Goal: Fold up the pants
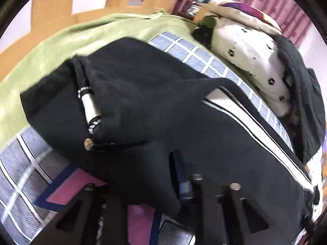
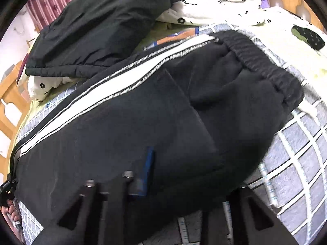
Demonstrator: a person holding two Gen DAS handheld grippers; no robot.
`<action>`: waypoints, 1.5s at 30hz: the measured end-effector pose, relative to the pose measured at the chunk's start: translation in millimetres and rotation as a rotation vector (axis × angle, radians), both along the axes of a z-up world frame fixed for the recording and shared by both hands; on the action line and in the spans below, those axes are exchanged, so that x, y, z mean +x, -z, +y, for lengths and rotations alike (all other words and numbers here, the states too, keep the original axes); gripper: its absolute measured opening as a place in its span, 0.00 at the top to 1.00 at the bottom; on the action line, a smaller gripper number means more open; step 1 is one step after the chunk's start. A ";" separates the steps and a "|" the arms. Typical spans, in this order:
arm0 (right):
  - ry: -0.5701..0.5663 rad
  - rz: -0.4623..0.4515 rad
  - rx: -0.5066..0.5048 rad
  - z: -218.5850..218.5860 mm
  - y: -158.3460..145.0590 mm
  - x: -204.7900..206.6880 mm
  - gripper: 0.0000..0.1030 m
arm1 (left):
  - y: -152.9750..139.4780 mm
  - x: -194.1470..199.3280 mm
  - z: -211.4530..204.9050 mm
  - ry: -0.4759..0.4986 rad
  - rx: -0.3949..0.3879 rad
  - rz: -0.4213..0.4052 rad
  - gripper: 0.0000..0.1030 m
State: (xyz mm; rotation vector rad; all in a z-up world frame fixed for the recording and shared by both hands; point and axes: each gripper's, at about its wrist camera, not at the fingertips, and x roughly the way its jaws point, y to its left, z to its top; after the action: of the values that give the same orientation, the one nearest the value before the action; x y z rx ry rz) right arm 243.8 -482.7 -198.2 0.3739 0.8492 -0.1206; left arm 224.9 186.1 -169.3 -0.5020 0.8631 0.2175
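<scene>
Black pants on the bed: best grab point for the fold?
Grip the elastic waistband of the pants, probably from its open outer side over the plaid sheet. It is a thick, gathered, exposed ridge; the flat panel offers little to pinch.

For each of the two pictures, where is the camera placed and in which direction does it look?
Left wrist: on the left gripper, looking down along its fingers at the pants' cuff end, on a checked sheet; only the fingers show, closed on the cloth.
Right wrist: on the right gripper, looking down at the waistband end; its fingers show, closed on the cloth.
Shared: the pants' white stripe, the sheet, a dark jacket.
</scene>
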 end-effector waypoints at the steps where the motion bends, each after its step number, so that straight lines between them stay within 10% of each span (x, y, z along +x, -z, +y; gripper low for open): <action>1: 0.003 -0.006 0.014 -2.8 -4.1 -2.2 0.85 | -4.6 -3.5 1.9 0.007 -0.012 -0.015 0.87; 12: -0.020 -0.101 0.028 -9.3 -68.9 -80.2 0.92 | -59.9 -74.1 -22.8 0.153 0.092 -0.024 0.90; 25: -0.026 0.019 -0.016 -53.5 -45.9 -191.3 0.90 | -20.0 -155.0 -55.5 0.265 0.161 0.092 0.86; 28: -0.045 0.127 -0.032 -53.6 -28.0 -187.3 0.78 | -12.2 -154.3 -55.6 0.232 0.178 0.159 0.65; 30: -0.015 0.126 -0.039 -60.4 -28.5 -194.4 0.58 | -15.0 -159.9 -52.7 0.212 0.184 0.157 0.34; 32: 0.054 0.061 0.000 -75.8 -34.1 -209.4 0.38 | -19.4 -168.8 -46.6 0.187 0.169 0.127 0.33; 45: 0.241 0.002 0.288 -134.9 -2.3 -175.3 0.21 | -40.4 -191.2 -52.6 0.186 0.251 -0.005 0.32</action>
State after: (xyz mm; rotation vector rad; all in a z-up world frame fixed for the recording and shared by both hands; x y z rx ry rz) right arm 68.5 -617.6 -195.8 0.7465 0.8229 -0.2229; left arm 33.7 133.6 -128.8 -0.1863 0.8582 0.1509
